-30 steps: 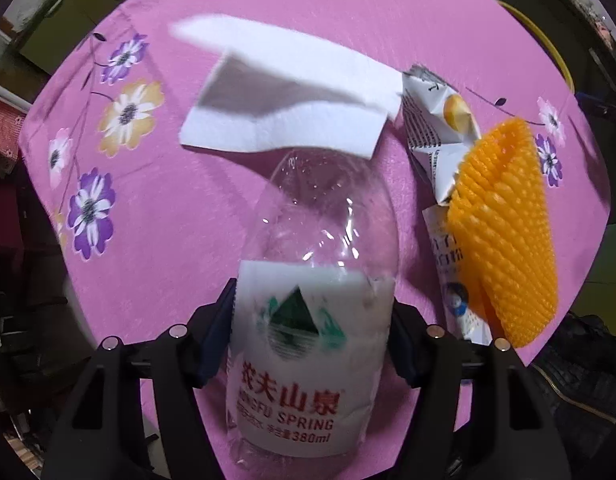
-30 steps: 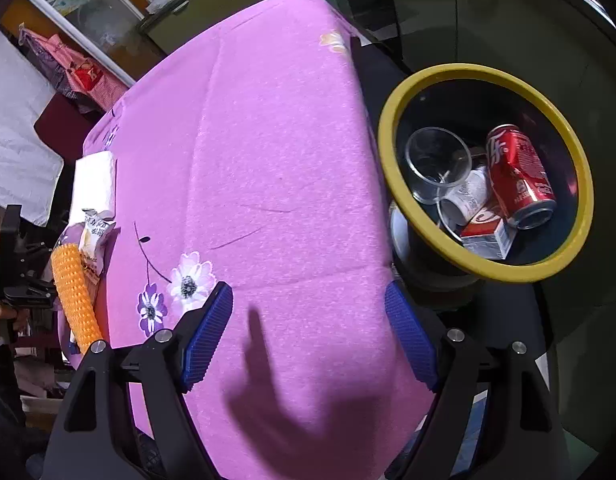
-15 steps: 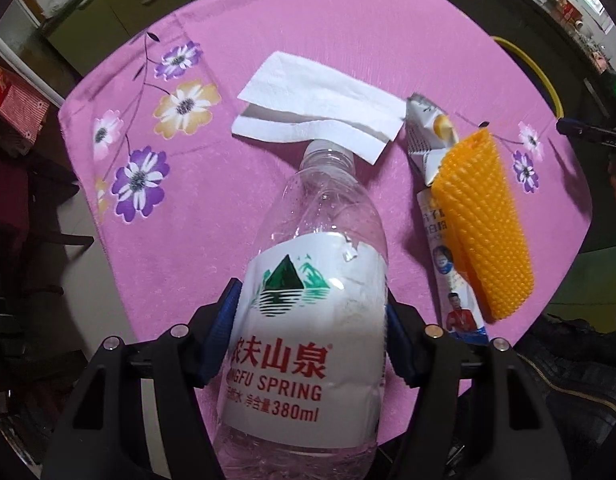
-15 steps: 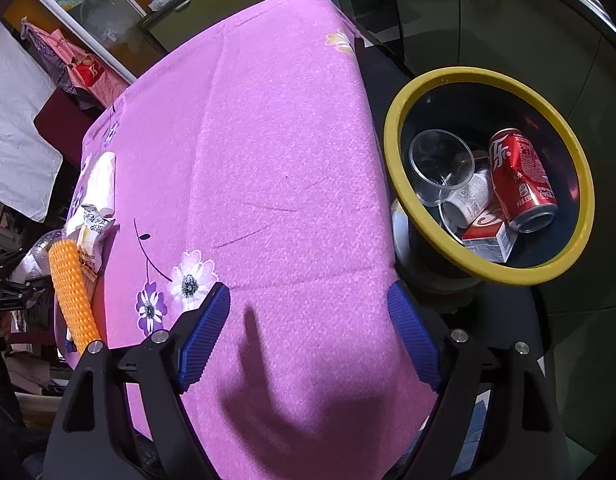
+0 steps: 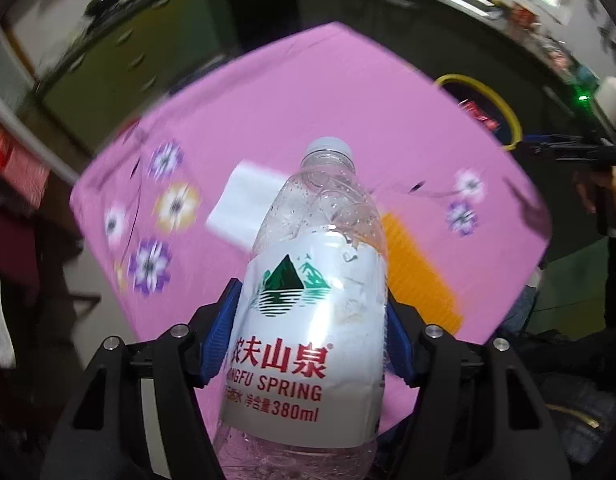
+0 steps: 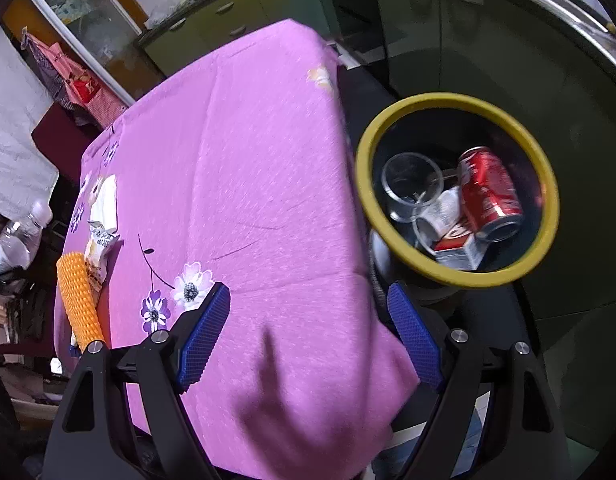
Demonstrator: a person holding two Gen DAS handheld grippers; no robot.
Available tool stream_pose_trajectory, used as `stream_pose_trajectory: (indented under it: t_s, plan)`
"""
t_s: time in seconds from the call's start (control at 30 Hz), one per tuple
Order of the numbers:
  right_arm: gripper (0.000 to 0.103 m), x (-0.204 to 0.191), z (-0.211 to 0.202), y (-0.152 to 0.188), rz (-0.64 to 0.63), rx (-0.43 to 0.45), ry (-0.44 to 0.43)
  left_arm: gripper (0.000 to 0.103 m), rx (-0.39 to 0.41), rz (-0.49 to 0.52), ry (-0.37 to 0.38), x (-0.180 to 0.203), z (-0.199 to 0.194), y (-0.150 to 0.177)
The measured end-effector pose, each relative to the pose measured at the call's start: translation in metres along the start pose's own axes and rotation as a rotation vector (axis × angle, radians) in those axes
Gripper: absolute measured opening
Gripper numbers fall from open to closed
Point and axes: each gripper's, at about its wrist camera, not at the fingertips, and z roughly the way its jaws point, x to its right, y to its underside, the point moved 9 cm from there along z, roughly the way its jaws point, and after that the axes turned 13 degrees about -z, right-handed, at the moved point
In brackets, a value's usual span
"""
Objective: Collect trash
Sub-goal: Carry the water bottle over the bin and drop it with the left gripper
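Note:
My left gripper (image 5: 310,316) is shut on a clear plastic water bottle (image 5: 308,300) with a white label, held well above the pink flowered tablecloth (image 5: 308,112). That bottle (image 6: 16,236) also shows at the far left of the right wrist view. A white napkin (image 5: 244,204) and an orange foam net (image 5: 420,272) lie on the cloth below it. My right gripper (image 6: 308,312) stands open over the cloth's near edge, nothing between its blue pads. The yellow-rimmed bin (image 6: 388,132) sits beside the table on the right.
The bin holds a red can (image 6: 488,192), a clear cup (image 6: 412,184), a crumpled paper cup and a small carton. A snack wrapper (image 6: 98,248) lies beside the orange net (image 6: 78,300) and the napkin (image 6: 106,200). Green cabinets stand behind the table.
My left gripper rose with the bottle, lifting it off the table and tilting up so the far bin comes into view. The right gripper shifted only slightly.

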Motion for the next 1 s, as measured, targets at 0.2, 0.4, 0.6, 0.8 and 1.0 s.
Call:
stream_pose_trajectory:
  t_s: [0.2,0.4,0.6,0.8,1.0]
  plan:
    - [0.080,0.022,-0.041,0.003,0.016,0.070,0.067,0.062,0.030,0.142,0.143,0.089,-0.005,-0.053]
    - [0.080,0.055,-0.079,0.020,0.071,0.139,0.115,0.062,-0.009,0.303,0.238,0.206,0.032,-0.104]
    - [0.080,0.095,-0.094,0.048,0.154,0.164,0.124,0.062,-0.049,0.400,0.272,0.309,0.090,-0.154]
    - [0.080,0.132,-0.089,0.074,0.233,0.148,0.119,0.062,-0.164,0.331,0.251,0.362,0.171,-0.183]
    - [0.080,0.151,-0.077,0.090,0.275,0.130,0.103,0.063,-0.203,0.203,0.186,0.379,0.235,-0.201]
